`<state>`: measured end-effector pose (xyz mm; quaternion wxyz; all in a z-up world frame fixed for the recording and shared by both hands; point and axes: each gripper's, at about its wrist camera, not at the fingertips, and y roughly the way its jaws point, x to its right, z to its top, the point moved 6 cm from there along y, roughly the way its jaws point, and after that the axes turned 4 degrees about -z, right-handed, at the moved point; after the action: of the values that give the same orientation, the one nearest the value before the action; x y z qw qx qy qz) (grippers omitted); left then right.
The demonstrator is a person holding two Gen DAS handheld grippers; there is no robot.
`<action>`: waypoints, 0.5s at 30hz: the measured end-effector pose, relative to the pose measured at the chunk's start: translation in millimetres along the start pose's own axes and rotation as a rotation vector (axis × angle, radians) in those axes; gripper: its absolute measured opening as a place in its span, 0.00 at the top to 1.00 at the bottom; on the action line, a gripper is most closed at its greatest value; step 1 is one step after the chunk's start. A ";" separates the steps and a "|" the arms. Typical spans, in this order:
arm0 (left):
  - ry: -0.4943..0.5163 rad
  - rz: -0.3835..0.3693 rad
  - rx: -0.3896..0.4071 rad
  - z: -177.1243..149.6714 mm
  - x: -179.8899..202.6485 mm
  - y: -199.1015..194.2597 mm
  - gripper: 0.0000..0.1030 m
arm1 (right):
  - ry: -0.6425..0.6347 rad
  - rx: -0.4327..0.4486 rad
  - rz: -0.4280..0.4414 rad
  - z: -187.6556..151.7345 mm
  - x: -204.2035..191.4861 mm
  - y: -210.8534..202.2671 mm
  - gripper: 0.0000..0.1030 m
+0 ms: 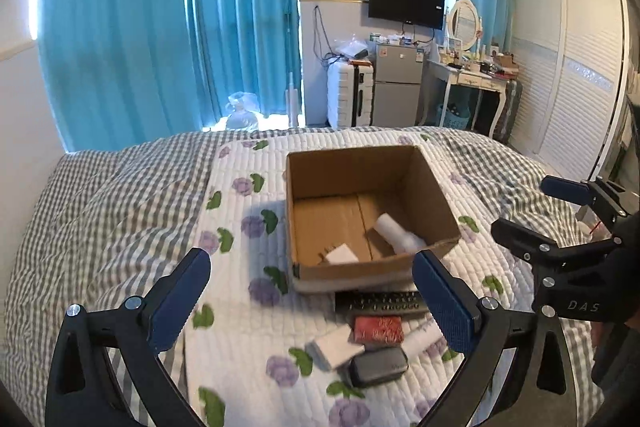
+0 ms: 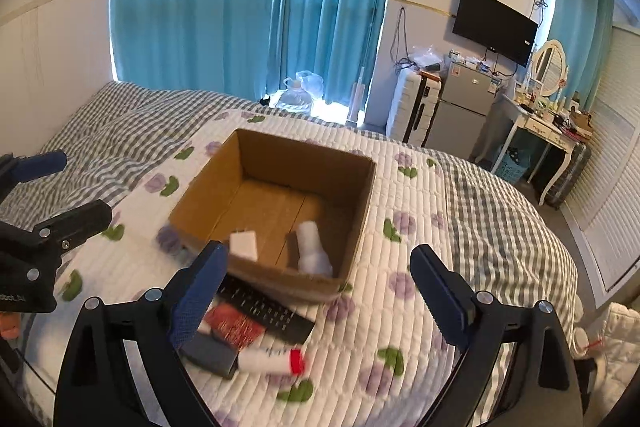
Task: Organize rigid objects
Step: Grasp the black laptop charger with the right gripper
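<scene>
1. Both spread wide, holding nothing: left gripper [image 1: 311, 289], right gripper [image 2: 318, 281].
2. Already in cardboard box [image 1: 430, 187]: white bottle [image 1: 396, 231], white block [image 1: 341, 254].
3. At box's 6 o'clock: remote [image 1: 380, 301], red packet [image 1: 378, 329], grey case [image 1: 378, 367].
4. Best taken singly, clamped across short sides, released low inside.

Left tool [image 1: 312, 291] spread wide, empty; right tool [image 2: 316, 287] likewise.

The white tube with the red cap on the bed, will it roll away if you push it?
Probably: the white tube looks round and lies on its side. The soft quilt may slow it. It seems stiff and light.
</scene>
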<state>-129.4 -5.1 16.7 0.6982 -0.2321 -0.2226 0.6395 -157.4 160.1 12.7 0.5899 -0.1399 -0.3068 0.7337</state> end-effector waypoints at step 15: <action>-0.030 0.107 -0.164 -124.1 -15.5 35.9 0.00 | -0.042 -0.211 0.159 -129.7 -77.9 59.5 0.10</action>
<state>-83.6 -22.8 -103.8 0.6381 -0.2906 -0.2720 0.6591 -109.5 116.1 -136.3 0.5052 -0.2096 -0.3824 0.7447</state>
